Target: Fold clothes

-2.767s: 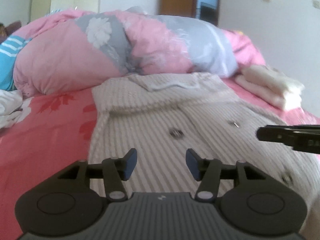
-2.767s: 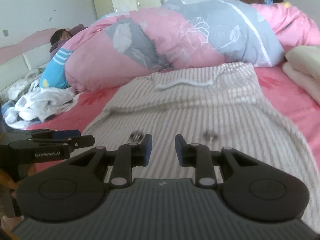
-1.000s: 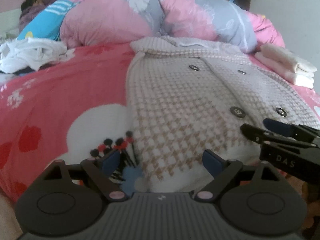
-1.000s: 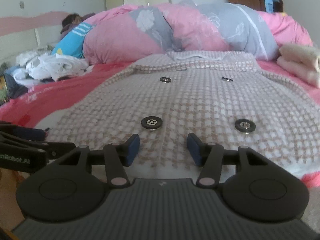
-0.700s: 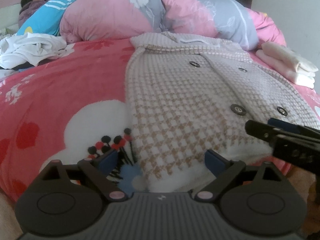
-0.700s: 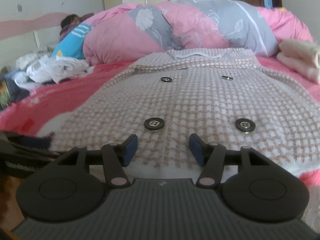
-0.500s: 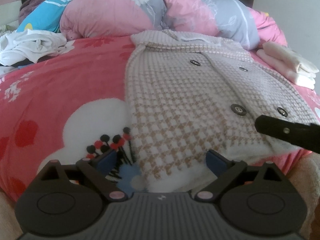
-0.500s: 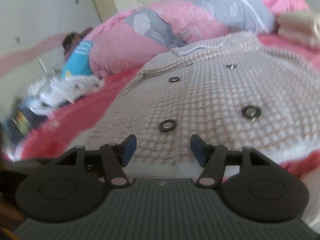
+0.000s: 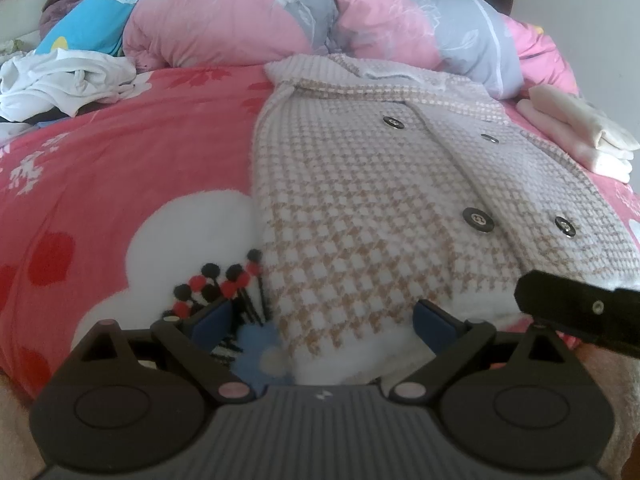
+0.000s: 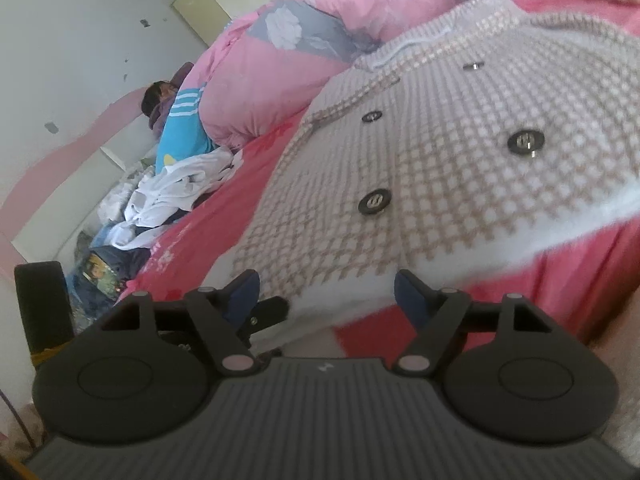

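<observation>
Pink duvet (image 9: 224, 20) behind houndstooth coat (image 9: 360, 200)

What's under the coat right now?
The coat lies flat on the pink blanket, its hem at the near bed edge. Its left side covers part of the blanket's white flower print. Whatever else is beneath it is hidden.

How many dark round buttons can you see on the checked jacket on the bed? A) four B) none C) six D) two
A: the left wrist view shows four dark buttons on the houndstooth jacket, an upper pair and a lower pair near the hem.
</observation>
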Motion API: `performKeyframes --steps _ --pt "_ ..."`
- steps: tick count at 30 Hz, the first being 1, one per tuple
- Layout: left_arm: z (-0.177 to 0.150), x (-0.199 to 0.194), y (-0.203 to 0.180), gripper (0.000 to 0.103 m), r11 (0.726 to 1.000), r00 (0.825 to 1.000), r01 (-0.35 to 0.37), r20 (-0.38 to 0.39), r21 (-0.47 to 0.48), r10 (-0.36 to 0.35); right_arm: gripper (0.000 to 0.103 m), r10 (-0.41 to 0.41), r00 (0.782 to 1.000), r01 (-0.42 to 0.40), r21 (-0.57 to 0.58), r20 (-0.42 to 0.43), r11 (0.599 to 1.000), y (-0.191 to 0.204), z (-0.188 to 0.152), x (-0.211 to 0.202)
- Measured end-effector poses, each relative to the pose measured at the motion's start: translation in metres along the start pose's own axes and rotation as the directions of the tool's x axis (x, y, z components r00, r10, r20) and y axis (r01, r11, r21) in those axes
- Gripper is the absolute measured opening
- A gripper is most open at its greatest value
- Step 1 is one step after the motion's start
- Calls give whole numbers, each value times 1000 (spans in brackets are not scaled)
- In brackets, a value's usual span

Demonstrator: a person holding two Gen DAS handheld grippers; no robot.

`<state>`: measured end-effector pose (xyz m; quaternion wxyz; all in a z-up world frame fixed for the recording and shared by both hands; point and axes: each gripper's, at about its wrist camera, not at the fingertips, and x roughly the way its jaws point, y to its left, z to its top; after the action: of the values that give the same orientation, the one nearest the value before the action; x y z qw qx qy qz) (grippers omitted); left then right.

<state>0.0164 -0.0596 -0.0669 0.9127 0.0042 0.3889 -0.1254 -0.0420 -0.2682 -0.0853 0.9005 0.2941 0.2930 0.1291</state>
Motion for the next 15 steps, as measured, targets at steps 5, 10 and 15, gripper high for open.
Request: performKeyframes --steps 5,10,15 --pt "0 0 0 98 1000 1000 -2 -3 -3 2 75 26 999 -24 90 -25 996 -11 -6 1" --pt "0 1 0 98 1000 1000 -1 -5 -6 1 75 54 998 -47 194 -35 980 -26 -11 4" --pt "-1 0 -1 98 1000 1000 0 -6 -11 0 75 82 996 -72 274 -26 959 -35 -12 6"
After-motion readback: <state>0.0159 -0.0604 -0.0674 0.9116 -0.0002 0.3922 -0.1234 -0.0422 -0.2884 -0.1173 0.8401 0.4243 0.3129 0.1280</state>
